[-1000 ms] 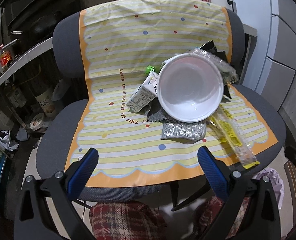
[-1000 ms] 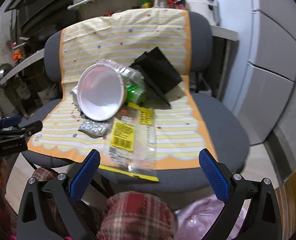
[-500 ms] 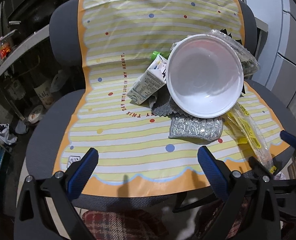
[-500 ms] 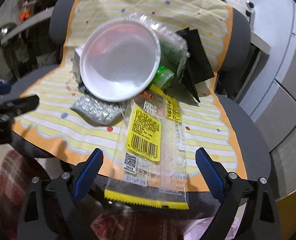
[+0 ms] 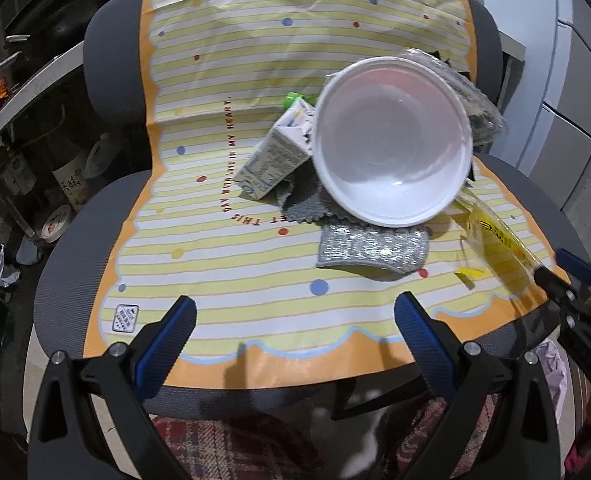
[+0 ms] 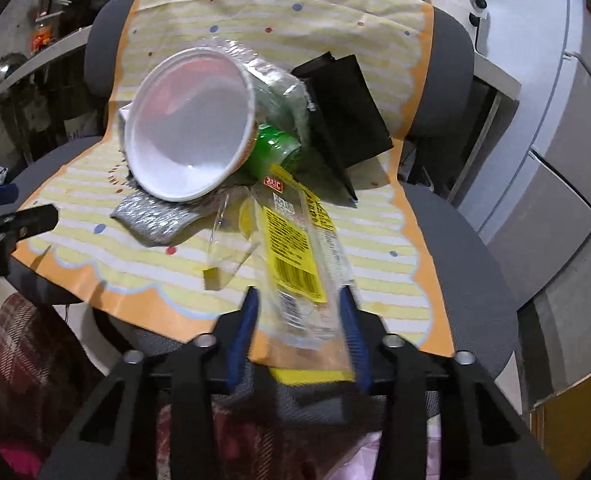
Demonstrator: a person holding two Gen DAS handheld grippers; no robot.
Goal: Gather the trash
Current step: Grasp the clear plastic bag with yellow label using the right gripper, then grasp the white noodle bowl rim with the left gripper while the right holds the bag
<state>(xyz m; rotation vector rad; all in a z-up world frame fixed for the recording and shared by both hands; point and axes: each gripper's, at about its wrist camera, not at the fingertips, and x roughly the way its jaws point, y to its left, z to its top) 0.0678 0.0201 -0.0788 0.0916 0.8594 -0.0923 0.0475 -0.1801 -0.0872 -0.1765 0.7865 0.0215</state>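
The right hand-held gripper (image 6: 298, 312) has its blue fingers (image 6: 244, 322) drawn in on either side of a clear wrapper (image 6: 295, 256) with a yellow label, pinching its near end at the front edge of the chair seat (image 6: 471, 280). The wrapper's far end lies under the rim of a white bowl (image 6: 187, 128) tipped on its side in the middle of the seat.

The left hand-held gripper (image 5: 295, 318) is spread wide and holds nothing, hovering over the front edge of the striped mat (image 5: 223, 264) that covers the chair.

The rest of the trash sits together mid-seat: a milk carton (image 5: 273, 156) just left of the bowl, a silver scrubbing pad (image 5: 371, 246) in front of it, a green can (image 6: 273, 152) and black packaging (image 6: 347, 116) behind it toward the backrest.
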